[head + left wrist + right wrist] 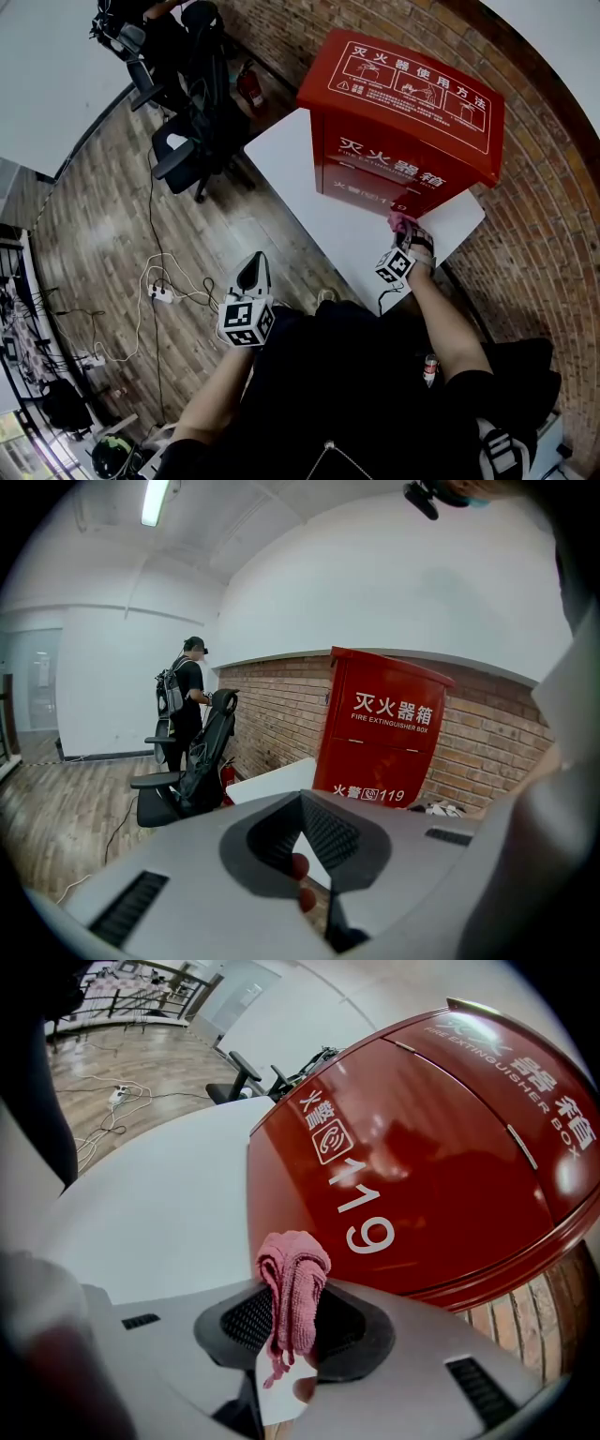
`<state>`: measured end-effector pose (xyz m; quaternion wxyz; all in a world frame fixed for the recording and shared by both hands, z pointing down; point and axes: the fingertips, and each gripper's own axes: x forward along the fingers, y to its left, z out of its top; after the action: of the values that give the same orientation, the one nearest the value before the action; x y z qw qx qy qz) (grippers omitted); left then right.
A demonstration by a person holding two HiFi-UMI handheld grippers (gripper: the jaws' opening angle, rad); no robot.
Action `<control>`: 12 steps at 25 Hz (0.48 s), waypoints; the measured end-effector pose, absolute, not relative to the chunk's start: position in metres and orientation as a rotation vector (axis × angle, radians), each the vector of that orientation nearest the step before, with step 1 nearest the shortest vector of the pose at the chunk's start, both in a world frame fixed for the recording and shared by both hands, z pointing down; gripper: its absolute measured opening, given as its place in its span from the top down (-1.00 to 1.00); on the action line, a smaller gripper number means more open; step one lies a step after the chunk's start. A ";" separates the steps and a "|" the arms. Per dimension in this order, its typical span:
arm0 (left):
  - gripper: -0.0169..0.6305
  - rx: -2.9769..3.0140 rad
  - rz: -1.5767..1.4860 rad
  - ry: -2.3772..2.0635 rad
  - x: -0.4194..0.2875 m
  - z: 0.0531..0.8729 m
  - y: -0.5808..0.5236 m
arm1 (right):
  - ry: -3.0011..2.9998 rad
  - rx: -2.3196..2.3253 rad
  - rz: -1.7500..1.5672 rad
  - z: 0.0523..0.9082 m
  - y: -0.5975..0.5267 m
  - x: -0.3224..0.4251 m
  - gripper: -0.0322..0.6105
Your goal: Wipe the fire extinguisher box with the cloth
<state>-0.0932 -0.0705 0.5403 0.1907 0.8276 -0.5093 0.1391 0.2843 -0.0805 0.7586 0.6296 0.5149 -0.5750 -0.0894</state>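
the right arm reached forward over the white table [309, 178], its forearm stretched out from the body. the right gripper [403, 234] was at the lower front of the red fire extinguisher box [403, 112], which stood on the table against the brick wall. its jaws were clamped on a bunched pink cloth [292, 1288] that stuck out past their tips, close to the box's front panel. the left arm was bent and kept near the body, and the left gripper [251, 277] was above the wooden floor, jaws together and empty.
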 end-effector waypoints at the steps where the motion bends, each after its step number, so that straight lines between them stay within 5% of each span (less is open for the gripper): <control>1: 0.86 2.321 0.392 -1.435 -0.094 0.541 -0.070 | -1.317 1.174 -0.204 0.761 -0.081 0.284 0.55; 12: 0.86 2.279 0.412 -1.486 -0.113 0.545 -0.063 | -1.321 1.162 -0.196 0.777 -0.084 0.282 0.55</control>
<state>-0.1127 -0.0627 0.5453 0.1936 0.8126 -0.5297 0.1469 0.2817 -0.0844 0.7768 0.6331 0.5079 -0.5778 -0.0859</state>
